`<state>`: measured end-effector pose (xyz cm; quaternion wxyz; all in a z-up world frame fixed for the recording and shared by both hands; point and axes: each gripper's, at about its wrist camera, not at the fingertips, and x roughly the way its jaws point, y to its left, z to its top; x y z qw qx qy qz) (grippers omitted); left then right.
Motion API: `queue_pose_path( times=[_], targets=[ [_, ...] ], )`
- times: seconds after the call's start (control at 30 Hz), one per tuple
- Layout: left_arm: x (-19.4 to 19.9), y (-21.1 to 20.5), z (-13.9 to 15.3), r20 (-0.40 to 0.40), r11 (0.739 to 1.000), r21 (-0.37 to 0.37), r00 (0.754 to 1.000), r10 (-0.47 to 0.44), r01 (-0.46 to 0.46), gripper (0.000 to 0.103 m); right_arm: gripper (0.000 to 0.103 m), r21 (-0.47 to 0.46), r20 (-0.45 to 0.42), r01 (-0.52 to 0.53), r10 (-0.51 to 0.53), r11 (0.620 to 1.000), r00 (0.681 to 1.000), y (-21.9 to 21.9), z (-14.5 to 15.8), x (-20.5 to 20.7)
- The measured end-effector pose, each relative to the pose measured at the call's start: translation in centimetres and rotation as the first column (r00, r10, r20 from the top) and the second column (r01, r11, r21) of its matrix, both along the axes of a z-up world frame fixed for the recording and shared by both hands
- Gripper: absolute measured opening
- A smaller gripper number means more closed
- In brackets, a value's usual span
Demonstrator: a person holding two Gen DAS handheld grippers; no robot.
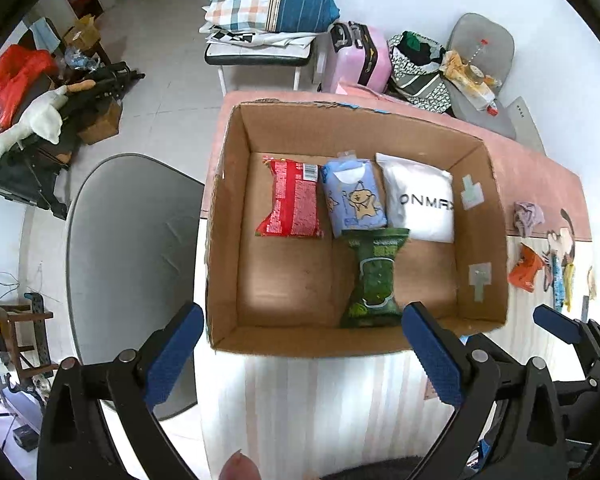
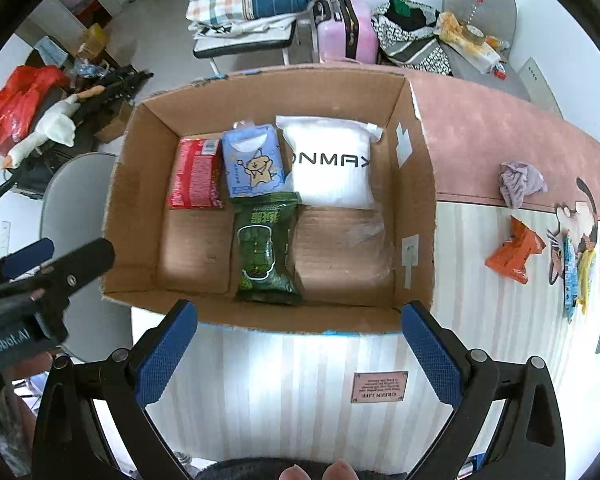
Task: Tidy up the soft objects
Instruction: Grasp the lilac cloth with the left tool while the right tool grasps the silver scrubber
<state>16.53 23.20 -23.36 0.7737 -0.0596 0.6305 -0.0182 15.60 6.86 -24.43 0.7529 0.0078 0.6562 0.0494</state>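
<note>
Both the left gripper [image 1: 300, 344] and right gripper [image 2: 298, 340] hang empty, fingers spread, before the cardboard box [image 2: 420, 216]; inside it, a green snack pack [image 2: 266, 256] lies nearest them.

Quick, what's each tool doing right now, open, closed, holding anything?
Left tool: open, holding nothing.
Right tool: open, holding nothing.

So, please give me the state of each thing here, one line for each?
Cardboard box: open on top.
Green packet: lying flat in box.
Red packet: flat in box.
Blue tissue pack: flat in box.
White pouch: flat in box.
Orange packet: crumpled, on table.
Left gripper: jaws open, empty.
Right gripper: jaws open, empty.
</note>
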Motion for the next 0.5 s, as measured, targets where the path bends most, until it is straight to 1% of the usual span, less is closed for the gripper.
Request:
queue_pose_path(
  times=[0.23,0.33,0.43,0.5],
  targets=[
    [-0.9,-1.6,2.7,0.049,1.0,-0.008,0.999,-0.001,0.002,0.102,0.103,0.047,0.028,-0.006,0.005,0.999,1.0,-1.1,2.4,-1.3],
    [-0.8,-3.5,4.2,0.079,0.999,0.018,0.996,-0.03,0.028,0.102,0.103,0.076,0.042,0.009,-0.012,0.997,0.999,-2.4,3.4,-1.5],
    [-0.3,-6.0,6.0,0.132,0.997,0.053,0.989,-0.06,0.053,0.102,0.103,0.108,0.058,0.042,-0.048,0.993,0.997,-4.8,4.6,-1.7],
    [0.0,-8.5,7.1,0.161,0.994,0.067,0.983,-0.091,0.081,0.102,0.103,0.117,0.073,0.087,-0.096,0.989,0.993,-7.7,5.6,-1.9]
  ],
)
